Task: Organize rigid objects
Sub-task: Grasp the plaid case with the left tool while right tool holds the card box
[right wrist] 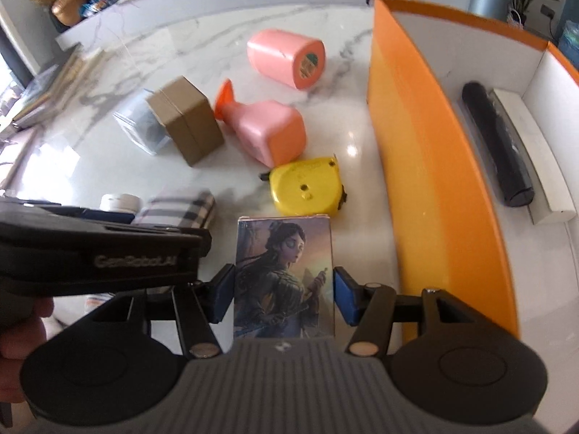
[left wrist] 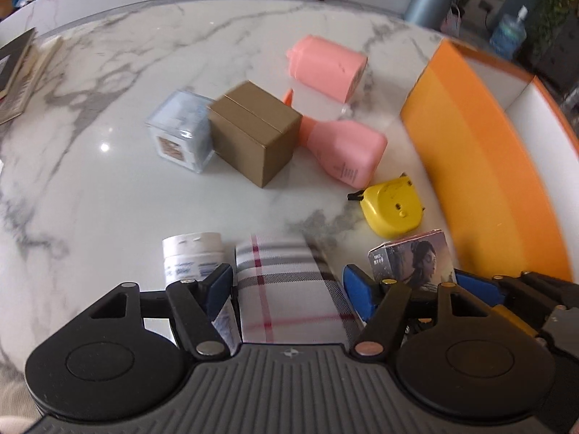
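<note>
My left claw (left wrist: pixel 287 282) straddles a plaid box (left wrist: pixel 289 289) on the marble counter (left wrist: pixel 108 188); its blue pads sit at the box's sides, but I cannot tell whether they press on it. A white jar (left wrist: pixel 191 253) stands just beside the left pad. My right claw (right wrist: pixel 284 293) is clenched on a picture box (right wrist: pixel 284 275) printed with a painted figure — both pads lie against its sides. Just beyond that box lies a yellow tape measure (right wrist: pixel 307 191), near the wall of the orange bin (right wrist: pixel 434 181) along the counter's right edge. Inside the bin, a black roll (right wrist: pixel 495 144) lies against a white bar (right wrist: pixel 532 155). Farther out toward the counter's middle — a brown carton (left wrist: pixel 255 133) touching a clear cube (left wrist: pixel 181 130), and two pink bottles (left wrist: pixel 343 152) on their sides, one (left wrist: pixel 325 68) behind the other.
</note>
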